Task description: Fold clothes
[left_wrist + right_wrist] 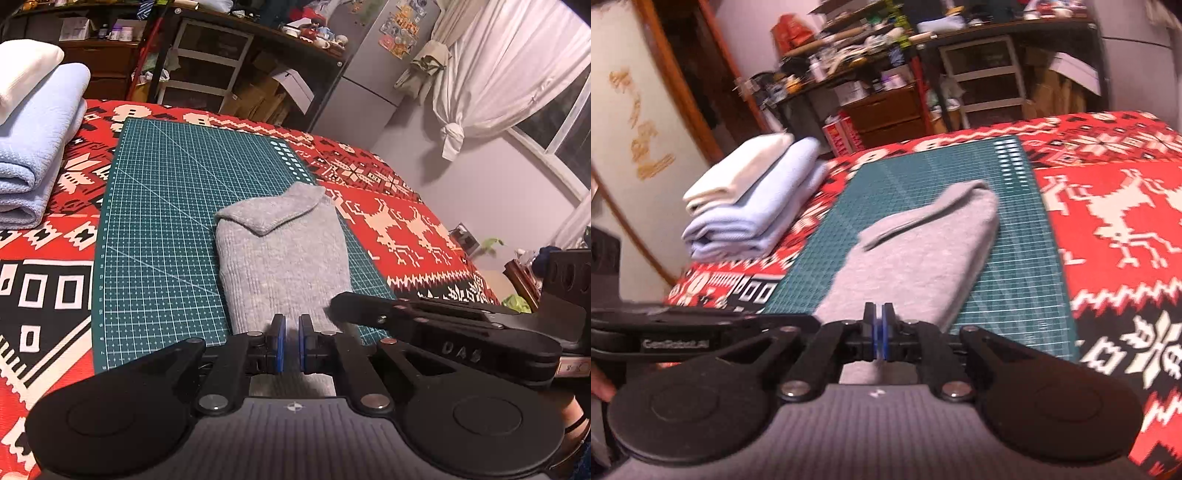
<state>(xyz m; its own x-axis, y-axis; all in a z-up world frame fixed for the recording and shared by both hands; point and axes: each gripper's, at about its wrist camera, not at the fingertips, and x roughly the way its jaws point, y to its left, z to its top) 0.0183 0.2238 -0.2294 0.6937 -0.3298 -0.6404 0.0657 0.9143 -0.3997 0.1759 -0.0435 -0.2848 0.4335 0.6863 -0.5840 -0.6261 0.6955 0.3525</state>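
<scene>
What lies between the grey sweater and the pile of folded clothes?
Only bare green mat and a strip of red blanket lie between the sweater and the pile; both views show this.

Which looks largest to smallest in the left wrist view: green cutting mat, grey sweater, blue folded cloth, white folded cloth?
1. Green cutting mat
2. Grey sweater
3. Blue folded cloth
4. White folded cloth
Both cloths are cut off by the frame, so their ranking is unsure.

left gripper (pixel 291 341): blue-padded fingers nearly together, a narrow gap between the pads, pointing forward and level. right gripper (pixel 878 338): pads pressed together, no gap visible. the two grippers sit side by side, close together, each visible at the edge of the other's view.
</scene>
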